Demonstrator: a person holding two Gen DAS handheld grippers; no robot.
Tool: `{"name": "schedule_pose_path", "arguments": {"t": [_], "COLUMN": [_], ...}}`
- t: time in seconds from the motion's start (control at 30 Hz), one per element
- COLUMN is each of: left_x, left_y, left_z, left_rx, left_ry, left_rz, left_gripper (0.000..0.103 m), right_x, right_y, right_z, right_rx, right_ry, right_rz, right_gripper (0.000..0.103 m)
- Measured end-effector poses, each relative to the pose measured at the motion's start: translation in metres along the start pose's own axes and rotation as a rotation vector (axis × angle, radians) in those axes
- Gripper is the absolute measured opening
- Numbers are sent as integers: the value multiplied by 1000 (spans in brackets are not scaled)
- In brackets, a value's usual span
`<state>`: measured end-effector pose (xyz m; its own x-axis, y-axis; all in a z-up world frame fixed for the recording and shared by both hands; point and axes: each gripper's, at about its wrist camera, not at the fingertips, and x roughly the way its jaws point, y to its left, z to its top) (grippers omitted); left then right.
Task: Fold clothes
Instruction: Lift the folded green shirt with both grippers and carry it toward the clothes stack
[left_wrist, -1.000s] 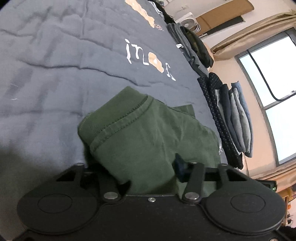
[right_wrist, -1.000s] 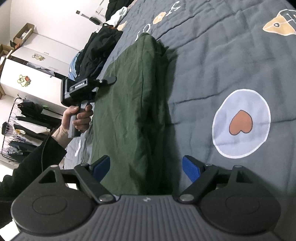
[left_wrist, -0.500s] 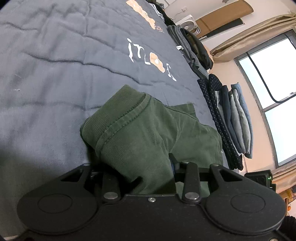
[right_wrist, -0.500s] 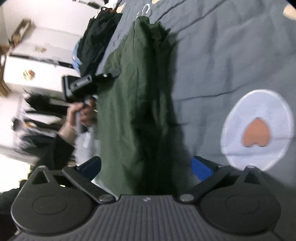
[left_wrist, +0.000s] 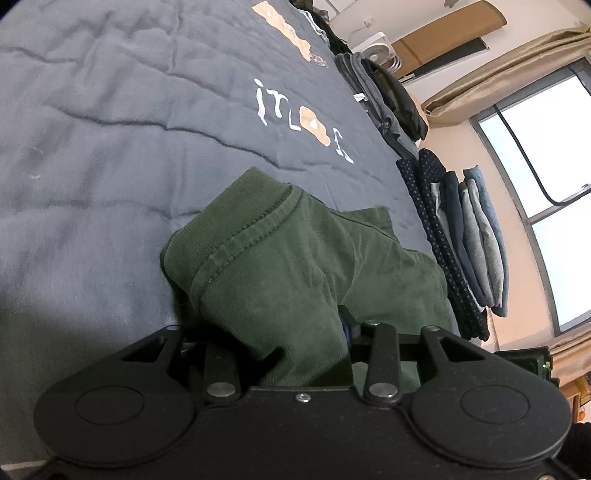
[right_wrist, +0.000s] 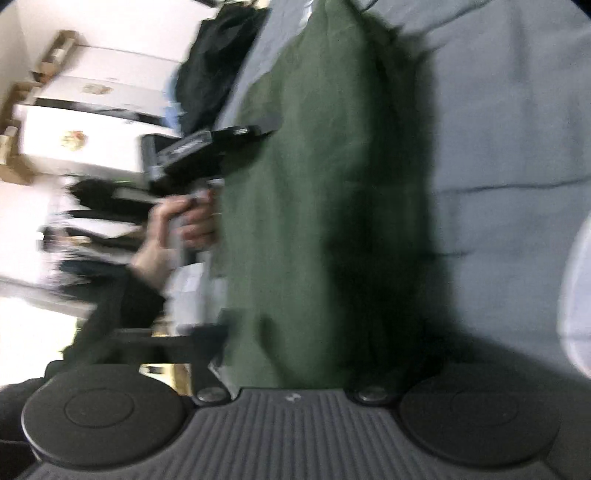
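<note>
Left gripper (left_wrist: 295, 332): its 2 jaws are drawn in on a bunched fold of the green garment (left_wrist: 295, 266); cloth fills the gap and hides the tips.
Green garment, left wrist view: it rises straight ahead of the left gripper, ribbed hem and stitched seam uppermost, and spreads to the right over the grey bedspread (left_wrist: 110, 155).
Right gripper (right_wrist: 295, 373): the frame is blurred and dark cloth covers the fingers, so I cannot tell whether they are apart or together.
Green garment, right wrist view: a long strip running forward from the right gripper along the bedspread.
Person's hand (right_wrist: 181, 229): ahead and to the left of the right gripper, around the handle of the left gripper, whose tip touches the garment's left edge.
Folded clothes (left_wrist: 461, 236): stacked on the bedspread's far right edge, right of the left gripper.
</note>
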<state>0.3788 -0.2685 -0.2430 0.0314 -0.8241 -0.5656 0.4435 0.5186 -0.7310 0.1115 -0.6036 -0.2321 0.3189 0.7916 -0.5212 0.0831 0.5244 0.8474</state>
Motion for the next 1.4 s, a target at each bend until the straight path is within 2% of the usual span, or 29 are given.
{"name": "schedule_pose_path", "arguments": {"t": [0.17, 0.33, 0.5, 0.7, 0.93, 1.4], "left_x": [-9, -25, -49, -79, -95, -74], "left_y": [-14, -42, -79, -141, -221, -361], "left_z": [-2, -3, -7, -14, -24, -81], "left_rx": [33, 80, 130, 197, 282, 380], "left_ry": [-28, -55, -83, -137, -200, -320], "left_rz": [29, 50, 68, 87, 98, 110], "left_gripper": [31, 24, 23, 23, 23, 23], "right_x": [-4, -9, -21, -47, -95, -195], "right_y": [9, 25, 44, 64, 84, 87], "right_z": [-6, -7, -12, -22, -34, -70], "right_rx": [-15, -33, -53, -80, -144, -272], "right_ry": [-41, -62, -78, -111, -149, -188], "right_rz": [-22, 21, 56, 96, 114, 117], "right_gripper": [16, 15, 15, 15, 15, 15]}}
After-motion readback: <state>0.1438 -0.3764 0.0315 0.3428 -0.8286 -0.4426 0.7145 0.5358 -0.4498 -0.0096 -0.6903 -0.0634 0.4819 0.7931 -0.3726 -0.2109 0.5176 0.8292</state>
